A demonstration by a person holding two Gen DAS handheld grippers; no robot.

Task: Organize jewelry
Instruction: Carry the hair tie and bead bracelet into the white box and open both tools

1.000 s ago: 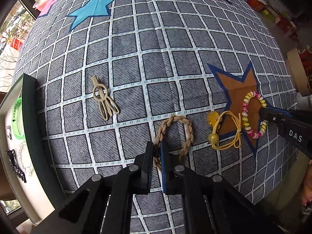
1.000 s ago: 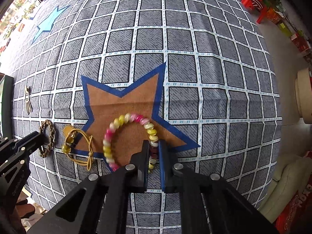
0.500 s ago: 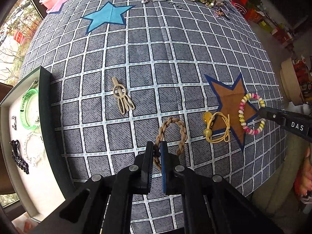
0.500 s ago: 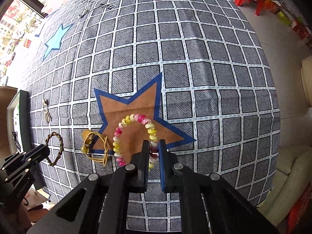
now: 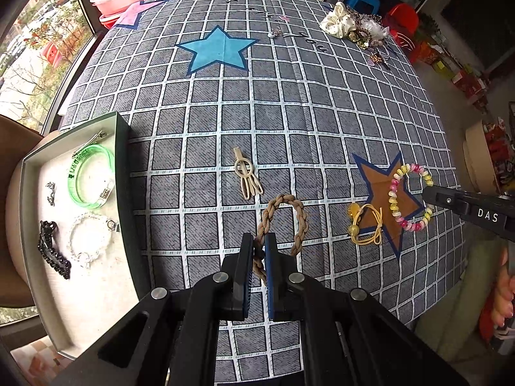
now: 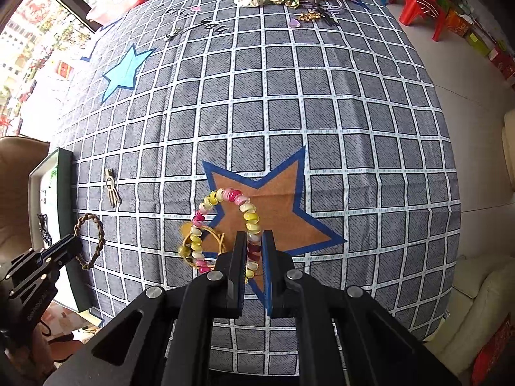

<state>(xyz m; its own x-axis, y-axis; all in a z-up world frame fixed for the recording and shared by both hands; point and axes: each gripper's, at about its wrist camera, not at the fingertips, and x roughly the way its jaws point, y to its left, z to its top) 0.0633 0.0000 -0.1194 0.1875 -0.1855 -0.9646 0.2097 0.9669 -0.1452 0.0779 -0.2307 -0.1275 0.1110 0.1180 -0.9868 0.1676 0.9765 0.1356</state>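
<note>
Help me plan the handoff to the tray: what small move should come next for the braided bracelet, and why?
Probably carry it left over the tray. The left hand-held gripper is shut on the braided bracelet, and the open tray at the table's left edge already holds a green bangle and a white bracelet, with bare floor nearer the camera.

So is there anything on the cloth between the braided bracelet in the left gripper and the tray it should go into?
Nothing visible. The left gripper is shut on the braided bracelet, and only bare checked cloth lies between it and the tray. The beige hair clip sits farther up, off that line.
</note>
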